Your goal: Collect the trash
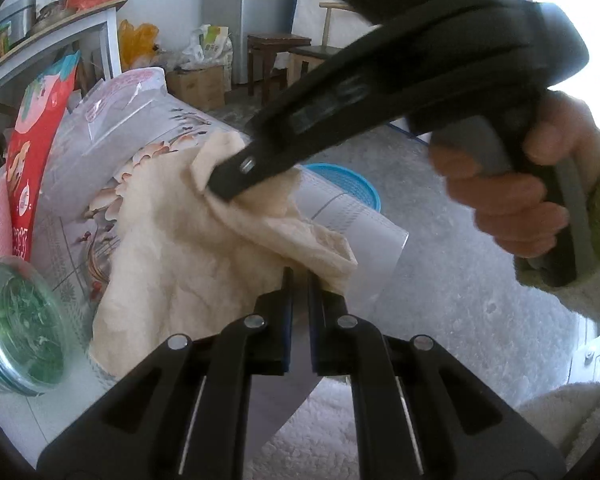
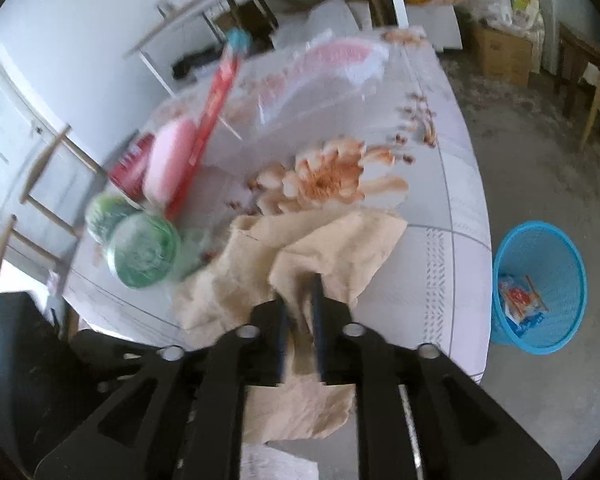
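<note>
A crumpled beige paper towel [image 1: 188, 248] lies over the flowered table's edge [image 1: 148, 148]. My left gripper [image 1: 300, 276] is shut on its near corner. My right gripper [image 2: 300, 292] is shut on another fold of the same towel [image 2: 332, 248]; in the left wrist view its black fingers [image 1: 236, 180] pinch the towel's far side from the upper right. A blue mesh waste basket [image 2: 540, 280] stands on the floor right of the table with wrappers inside; it also shows behind the towel in the left wrist view [image 1: 356, 184].
On the table stand a green-lidded jar [image 1: 16, 324], a red snack bag [image 1: 28, 168], a pink sponge [image 2: 168, 160] and clear plastic bags [image 1: 116, 120]. A shelf, boxes, stools and a fridge line the far wall.
</note>
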The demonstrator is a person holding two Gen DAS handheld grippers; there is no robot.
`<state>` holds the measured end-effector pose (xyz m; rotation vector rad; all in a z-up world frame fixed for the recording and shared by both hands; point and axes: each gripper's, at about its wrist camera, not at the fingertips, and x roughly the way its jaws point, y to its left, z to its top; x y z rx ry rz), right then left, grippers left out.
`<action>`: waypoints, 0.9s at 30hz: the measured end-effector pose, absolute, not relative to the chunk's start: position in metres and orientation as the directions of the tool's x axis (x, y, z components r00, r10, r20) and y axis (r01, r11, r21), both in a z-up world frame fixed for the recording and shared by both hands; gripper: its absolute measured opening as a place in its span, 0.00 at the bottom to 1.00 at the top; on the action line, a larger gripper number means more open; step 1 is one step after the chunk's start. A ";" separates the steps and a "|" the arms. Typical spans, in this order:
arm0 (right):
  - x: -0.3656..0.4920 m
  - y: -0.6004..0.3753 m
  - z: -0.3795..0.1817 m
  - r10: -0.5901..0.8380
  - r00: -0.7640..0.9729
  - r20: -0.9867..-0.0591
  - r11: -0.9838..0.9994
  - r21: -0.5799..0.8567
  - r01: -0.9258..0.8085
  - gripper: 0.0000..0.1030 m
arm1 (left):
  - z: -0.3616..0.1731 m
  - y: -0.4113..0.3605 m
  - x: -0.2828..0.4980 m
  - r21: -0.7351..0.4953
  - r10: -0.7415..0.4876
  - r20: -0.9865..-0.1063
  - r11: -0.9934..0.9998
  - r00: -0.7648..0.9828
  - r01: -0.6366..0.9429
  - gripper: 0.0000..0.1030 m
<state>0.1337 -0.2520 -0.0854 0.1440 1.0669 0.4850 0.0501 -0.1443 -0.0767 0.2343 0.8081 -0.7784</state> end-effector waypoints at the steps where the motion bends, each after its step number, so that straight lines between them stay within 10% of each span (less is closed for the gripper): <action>1: 0.137 -0.249 -0.089 0.445 0.369 -0.816 0.887 0.344 -0.308 0.33 | -0.078 -0.146 0.049 -0.095 -0.535 -0.723 0.703 0.437 0.705 0.05; 10: 0.157 -0.235 -0.097 0.525 0.197 -0.828 0.836 0.459 -0.300 0.73 | -0.076 -0.133 0.039 -0.101 -0.555 -0.714 0.685 0.426 0.722 0.16; 27: 0.163 -0.222 -0.100 0.534 0.148 -0.832 0.834 0.491 -0.250 0.84 | -0.074 -0.084 0.043 -0.133 -0.495 -0.731 0.779 0.470 0.613 0.43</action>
